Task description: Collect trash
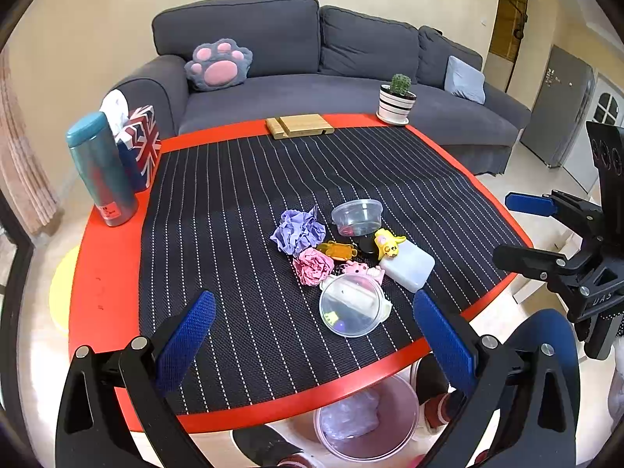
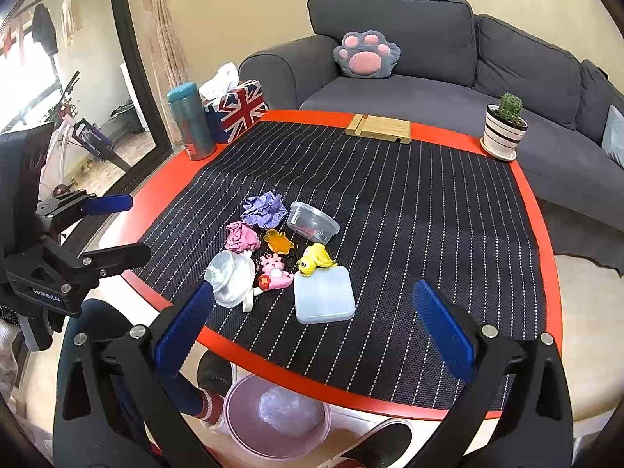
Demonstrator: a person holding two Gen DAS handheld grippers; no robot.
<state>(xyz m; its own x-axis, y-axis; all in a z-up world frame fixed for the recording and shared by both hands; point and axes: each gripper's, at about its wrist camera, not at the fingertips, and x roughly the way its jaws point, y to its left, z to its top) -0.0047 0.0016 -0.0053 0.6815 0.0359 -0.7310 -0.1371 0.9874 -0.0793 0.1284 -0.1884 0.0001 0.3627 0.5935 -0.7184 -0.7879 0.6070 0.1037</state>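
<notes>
left gripper (image 1: 314,341) open, right gripper (image 2: 312,329) open, both empty

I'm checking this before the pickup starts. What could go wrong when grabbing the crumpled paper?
1. The purple paper ball and pink paper ball lie tight among toys, so a gripper might catch the orange toy too.
2. The clear tub beside the purple ball could get knocked.
3. The bin sits partly under the table edge, so a drop might miss.
</notes>
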